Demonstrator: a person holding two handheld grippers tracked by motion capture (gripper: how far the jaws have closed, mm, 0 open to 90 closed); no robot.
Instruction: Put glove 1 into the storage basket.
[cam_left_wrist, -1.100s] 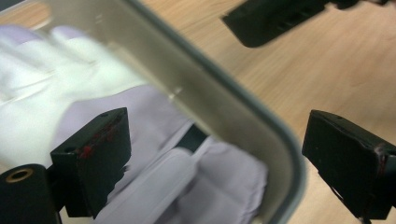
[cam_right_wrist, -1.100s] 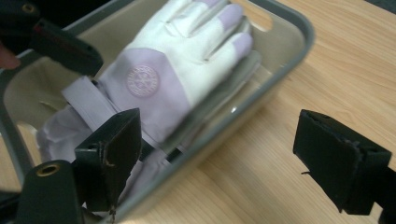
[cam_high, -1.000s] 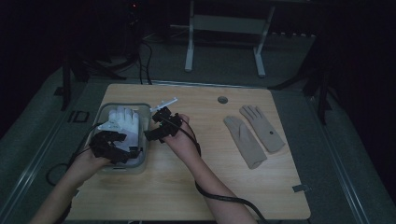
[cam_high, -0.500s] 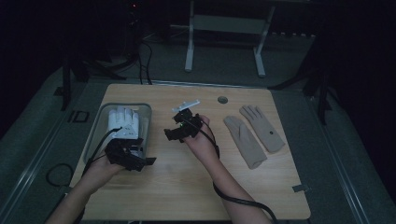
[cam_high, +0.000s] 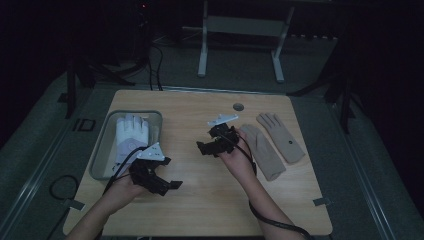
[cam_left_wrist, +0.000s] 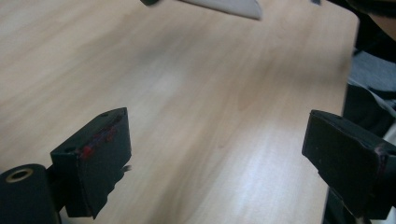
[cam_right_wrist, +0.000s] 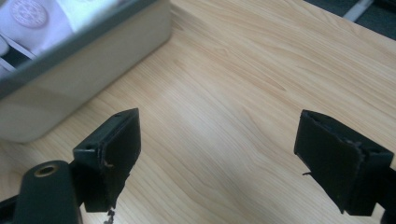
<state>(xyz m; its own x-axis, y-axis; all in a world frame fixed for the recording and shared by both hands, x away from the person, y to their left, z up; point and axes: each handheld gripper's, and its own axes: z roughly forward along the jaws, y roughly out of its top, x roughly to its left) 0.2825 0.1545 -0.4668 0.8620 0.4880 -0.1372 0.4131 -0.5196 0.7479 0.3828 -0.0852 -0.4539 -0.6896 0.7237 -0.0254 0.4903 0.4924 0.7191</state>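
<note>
Right gripper view, jaws apart over bare wood, tray (cam_right_wrist: 93, 56) upper left, apparently gloves (cam_right_wrist: 42, 18) inside.

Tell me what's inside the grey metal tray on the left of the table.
The grey metal tray holds white gloves bearing a round emblem, lying flat. Anything beneath them is covered.

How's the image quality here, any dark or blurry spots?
High view: dim overall, surroundings nearly black, table readable. Left gripper view: bright, wood soft, pale plate along the top edge blurred. Right gripper view: bright, wood grain crisp, bin slightly out of focus.
</note>
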